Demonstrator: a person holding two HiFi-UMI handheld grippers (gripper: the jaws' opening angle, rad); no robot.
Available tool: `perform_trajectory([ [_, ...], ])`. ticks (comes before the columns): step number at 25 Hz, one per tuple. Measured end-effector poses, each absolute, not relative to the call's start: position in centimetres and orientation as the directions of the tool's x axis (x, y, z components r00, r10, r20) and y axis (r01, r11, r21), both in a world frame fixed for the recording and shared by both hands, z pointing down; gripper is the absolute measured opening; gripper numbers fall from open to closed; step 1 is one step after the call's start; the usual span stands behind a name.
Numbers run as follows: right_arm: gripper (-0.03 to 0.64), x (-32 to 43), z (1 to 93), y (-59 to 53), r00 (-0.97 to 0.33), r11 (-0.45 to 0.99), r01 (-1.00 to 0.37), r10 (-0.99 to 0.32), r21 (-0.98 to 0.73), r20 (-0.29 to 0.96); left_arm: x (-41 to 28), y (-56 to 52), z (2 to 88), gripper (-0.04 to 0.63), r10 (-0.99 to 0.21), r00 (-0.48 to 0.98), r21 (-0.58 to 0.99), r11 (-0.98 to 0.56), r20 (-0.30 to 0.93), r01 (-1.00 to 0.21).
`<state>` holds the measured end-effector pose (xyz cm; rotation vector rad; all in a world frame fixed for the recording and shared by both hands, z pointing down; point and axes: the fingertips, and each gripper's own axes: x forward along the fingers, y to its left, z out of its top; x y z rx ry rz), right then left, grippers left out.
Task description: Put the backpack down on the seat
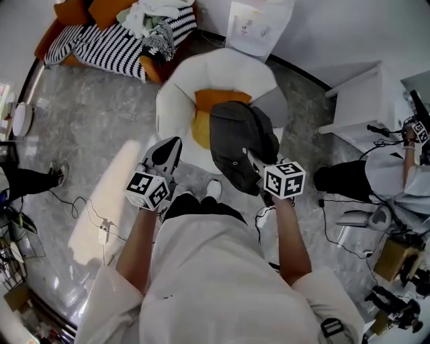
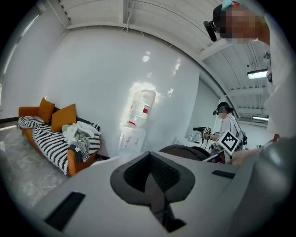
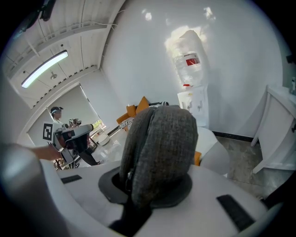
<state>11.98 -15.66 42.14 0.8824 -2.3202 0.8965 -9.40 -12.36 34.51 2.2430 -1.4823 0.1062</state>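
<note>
1 backpack (image 1: 235, 134) hanging above far seat (image 1: 222, 67), right gripper (image 1: 252, 161) pinching it, left gripper (image 1: 168, 151) closed, empty; carrying step, lowering needed next

A grey marbled stone floor (image 1: 101, 127) is carrying everything here. A white rounded armchair (image 1: 176, 87) is standing on it, and an orange square cushion (image 1: 218, 99) is lying on its seat, overlapping a yellow cushion (image 1: 200, 131). At the upper left an orange sofa (image 1: 46, 46) is standing, bearing a black-and-white striped blanket (image 1: 111, 44), orange pillows (image 1: 101, 10) and a heap of pale clothes (image 1: 151, 19). A long cream pad (image 1: 111, 195) and a thin dark cable (image 1: 79, 199) are lying on the floor at the left. A white desk (image 1: 363, 94) is standing at the right.
</note>
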Motion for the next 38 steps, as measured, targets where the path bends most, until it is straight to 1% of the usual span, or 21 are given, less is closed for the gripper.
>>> perform_trajectory([
  [9, 0.077, 11.1, 46.4, -17.7, -0.652, 0.530, -0.731, -0.358, -0.429, 0.669, -10.5, -14.0, 36.8, 0.009, -0.846, 0.419, 0.344, -0.305, 0.329, -0.888],
  [21, 0.077, 10.4, 55.7, -20.9, -0.605, 0.418, -0.785, -0.360, -0.457, 0.710, -10.2, -18.5, 43.9, 0.009, -0.768, 0.523, 0.397, -0.378, 0.369, -0.836],
  [27, 0.077, 10.2, 59.0, -21.4, -0.590, 0.395, -0.798, -0.361, -0.455, 0.722, -9.2, -19.7, 47.1, 0.009, -0.728, 0.570, 0.403, -0.423, 0.381, -0.811],
  [38, 0.077, 9.1, 65.6, -21.9, -0.587, 0.357, -0.804, -0.348, -0.476, 0.731, -7.7, -21.1, 52.7, 0.009, -0.686, 0.606, 0.430, -0.444, 0.402, -0.787],
])
